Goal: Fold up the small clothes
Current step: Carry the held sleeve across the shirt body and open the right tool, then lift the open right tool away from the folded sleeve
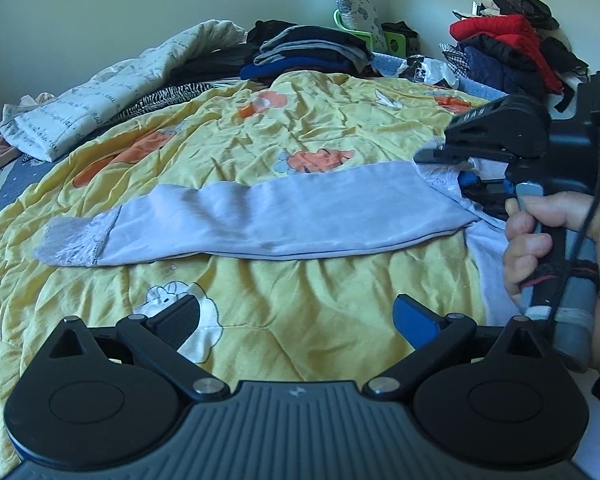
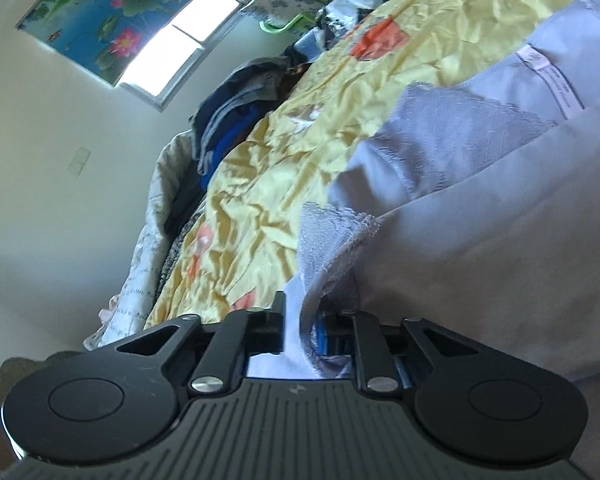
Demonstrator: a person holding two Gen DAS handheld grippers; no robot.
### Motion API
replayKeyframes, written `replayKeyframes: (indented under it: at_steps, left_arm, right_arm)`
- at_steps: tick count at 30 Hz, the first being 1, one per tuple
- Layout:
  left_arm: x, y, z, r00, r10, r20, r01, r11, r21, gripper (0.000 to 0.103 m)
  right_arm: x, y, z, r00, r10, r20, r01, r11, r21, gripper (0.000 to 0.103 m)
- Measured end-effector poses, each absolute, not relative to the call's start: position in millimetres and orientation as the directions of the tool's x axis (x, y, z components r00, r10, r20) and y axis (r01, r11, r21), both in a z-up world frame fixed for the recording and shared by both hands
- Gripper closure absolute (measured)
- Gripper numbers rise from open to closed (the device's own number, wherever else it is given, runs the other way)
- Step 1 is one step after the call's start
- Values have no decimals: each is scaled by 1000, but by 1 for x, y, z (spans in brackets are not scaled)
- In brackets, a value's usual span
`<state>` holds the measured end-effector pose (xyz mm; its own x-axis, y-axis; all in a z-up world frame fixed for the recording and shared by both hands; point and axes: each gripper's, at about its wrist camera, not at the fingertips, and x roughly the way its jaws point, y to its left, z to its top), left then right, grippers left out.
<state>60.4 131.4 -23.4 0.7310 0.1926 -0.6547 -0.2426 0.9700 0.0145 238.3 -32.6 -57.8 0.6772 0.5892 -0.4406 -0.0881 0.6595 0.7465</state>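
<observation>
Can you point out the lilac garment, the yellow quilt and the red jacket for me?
lilac garment (image 1: 268, 216), left wrist view, middle of the smooth panel.
yellow quilt (image 1: 300, 304), left wrist view, bare stretch in front of the garment.
red jacket (image 1: 500, 32), left wrist view, top fold on the pile.

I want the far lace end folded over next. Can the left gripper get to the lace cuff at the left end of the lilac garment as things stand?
Probably yes. The left gripper is open and empty, with only bare yellow quilt between it and the lace cuff.
</observation>
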Motion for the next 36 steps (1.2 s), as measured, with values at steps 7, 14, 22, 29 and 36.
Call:
replayKeyframes:
  at_steps: [7, 14, 22, 29, 36]
  left_arm:
    - [60, 136, -25, 721, 183, -669, -250, 968, -5, 0]
    - [58, 139, -23, 723, 195, -663, -263, 965, -3, 0]
    - [58, 144, -22, 720, 200, -664, -280, 960, -14, 0]
    - [61, 140, -24, 714, 213, -667, -277, 961, 10, 0]
    - [64, 145, -28, 705, 212, -677, -292, 956, -4, 0]
  right_arm:
    - [233, -16, -37, 624, 667, -408, -227, 654, 722, 65]
    - [229, -15, -39, 603, 683, -412, -204, 632, 748, 65]
    - [222, -21, -40, 600, 671, -435, -198, 652, 732, 60]
    - [197, -18, -19, 626, 581, -520, -242, 779, 579, 53]
    - [128, -23, 12, 773, 354, -527, -346, 931, 118, 35]
